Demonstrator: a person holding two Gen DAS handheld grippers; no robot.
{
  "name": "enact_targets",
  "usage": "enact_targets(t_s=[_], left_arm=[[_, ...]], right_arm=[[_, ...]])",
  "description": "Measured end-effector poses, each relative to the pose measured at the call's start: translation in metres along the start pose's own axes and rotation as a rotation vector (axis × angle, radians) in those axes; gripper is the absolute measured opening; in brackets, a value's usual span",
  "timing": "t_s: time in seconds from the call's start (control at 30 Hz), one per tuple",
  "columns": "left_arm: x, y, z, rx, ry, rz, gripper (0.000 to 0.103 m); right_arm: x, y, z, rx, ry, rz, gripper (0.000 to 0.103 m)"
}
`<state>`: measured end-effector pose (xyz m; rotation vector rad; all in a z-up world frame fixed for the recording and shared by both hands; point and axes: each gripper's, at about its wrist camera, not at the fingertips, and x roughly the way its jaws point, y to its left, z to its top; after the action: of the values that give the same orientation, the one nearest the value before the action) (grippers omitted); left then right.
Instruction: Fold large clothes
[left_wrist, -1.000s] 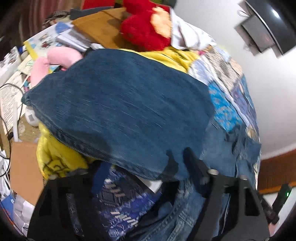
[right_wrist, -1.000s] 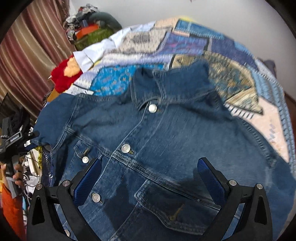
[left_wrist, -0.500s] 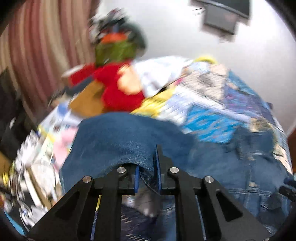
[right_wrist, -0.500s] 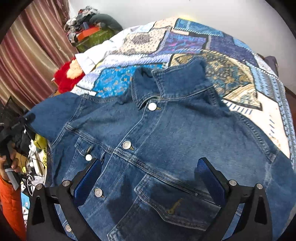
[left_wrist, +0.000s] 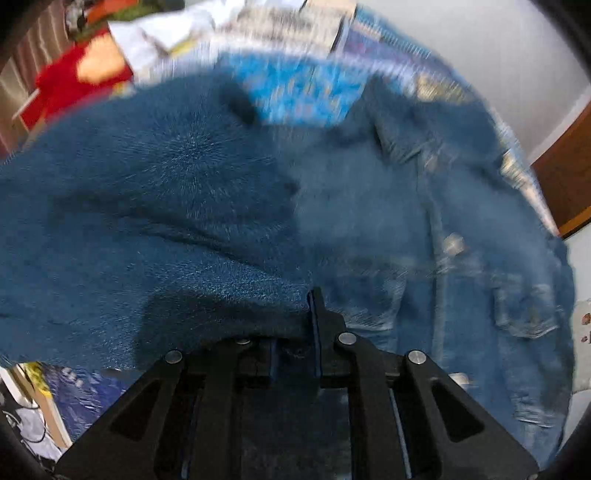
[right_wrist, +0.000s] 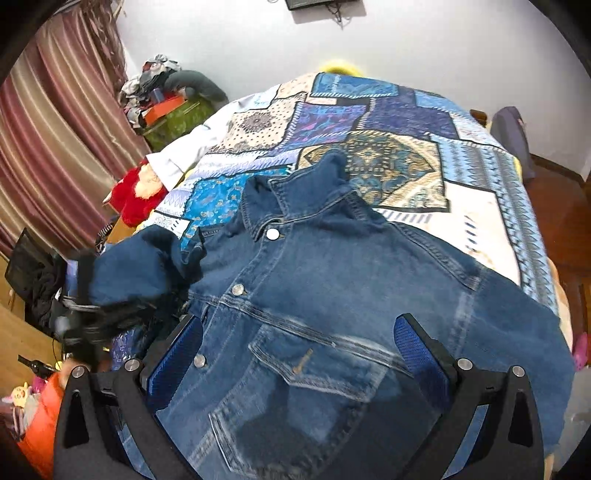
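Observation:
A blue denim jacket (right_wrist: 332, 295) lies front up on a patchwork bedspread (right_wrist: 388, 122), collar toward the far wall. My left gripper (left_wrist: 295, 328) is shut on the end of the jacket's sleeve (left_wrist: 147, 229) and holds it lifted over the jacket's left side. In the right wrist view the lifted sleeve (right_wrist: 140, 266) and the blurred left gripper (right_wrist: 96, 321) show at the left. My right gripper (right_wrist: 299, 343) is open and empty, hovering above the chest pocket (right_wrist: 317, 365).
A red plush toy (right_wrist: 129, 195) sits at the bed's left edge. Striped curtains (right_wrist: 55, 129) and a clutter pile (right_wrist: 166, 96) stand at the left. Wooden floor (right_wrist: 554, 206) lies to the right of the bed. A white wall is beyond.
My left gripper closed on the sleeve end and swung it up and right, toward the jacket's body. The right gripper stayed open and drew back a little.

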<state>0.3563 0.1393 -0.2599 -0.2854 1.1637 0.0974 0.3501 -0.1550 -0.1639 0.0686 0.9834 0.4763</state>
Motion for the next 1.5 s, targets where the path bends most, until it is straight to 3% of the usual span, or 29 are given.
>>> enact_targets(t_s=[0.1,0.17,0.23,0.27,0.4,0.53,0.63,0.77,0.87,0.9,0.93,1.0,1.03,1.13,1.27,1.37,1.5], left_arm=[[-0.003,0.005,-0.007,-0.031,-0.014,-0.025,0.020],[-0.014,0.012,-0.011,-0.051,-0.010,-0.061,0.037],[-0.031,0.022,-0.020,-0.077,-0.031,-0.118,0.063],[-0.037,0.026,-0.024,-0.093,-0.043,-0.131,0.066],[-0.067,0.063,-0.054,-0.215,-0.090,-0.201,0.071],[-0.088,0.110,-0.079,-0.371,-0.153,-0.218,0.080],[-0.084,0.142,-0.084,-0.465,-0.173,-0.230,0.081],[-0.053,0.184,-0.087,-0.626,-0.115,-0.276,0.081],[-0.041,0.196,-0.084,-0.660,-0.109,-0.236,0.070],[-0.040,0.195,-0.080,-0.653,-0.116,-0.204,0.057],[-0.042,0.192,-0.075,-0.638,-0.126,-0.176,0.036],[-0.049,0.182,-0.067,-0.608,-0.148,-0.129,0.016],[-0.056,0.172,-0.060,-0.568,-0.168,-0.079,0.010],[-0.077,0.132,-0.039,-0.428,-0.245,0.061,0.006],[-0.135,0.072,-0.008,-0.225,-0.433,0.195,0.006],[-0.171,0.029,0.014,-0.110,-0.531,0.138,0.006],[-0.190,-0.037,0.032,0.064,-0.549,0.039,0.006]], right_arm=[[-0.008,-0.005,-0.006,0.004,-0.006,-0.012,0.103],[-0.008,-0.007,-0.008,0.011,-0.003,-0.014,0.103],[-0.005,-0.006,-0.008,0.016,0.002,-0.014,0.103],[-0.003,-0.005,-0.008,0.017,0.004,-0.011,0.103],[0.010,0.005,-0.005,0.014,0.023,0.011,0.103],[0.028,0.025,-0.001,-0.011,0.052,0.039,0.103],[0.040,0.042,-0.001,-0.036,0.071,0.054,0.103],[0.049,0.062,-0.001,-0.057,0.090,0.076,0.103],[0.049,0.073,-0.001,-0.081,0.080,0.075,0.103],[0.048,0.076,-0.002,-0.094,0.075,0.068,0.103],[0.048,0.077,-0.002,-0.102,0.073,0.063,0.103],[0.047,0.078,-0.004,-0.122,0.067,0.044,0.103],[0.046,0.077,-0.005,-0.125,0.065,0.037,0.103],[0.045,0.071,-0.009,-0.126,0.064,0.028,0.103],[0.041,0.054,-0.012,-0.083,0.059,0.039,0.103],[0.033,0.040,-0.013,-0.045,0.042,0.046,0.103],[0.018,0.019,-0.011,-0.003,0.011,0.040,0.103]])
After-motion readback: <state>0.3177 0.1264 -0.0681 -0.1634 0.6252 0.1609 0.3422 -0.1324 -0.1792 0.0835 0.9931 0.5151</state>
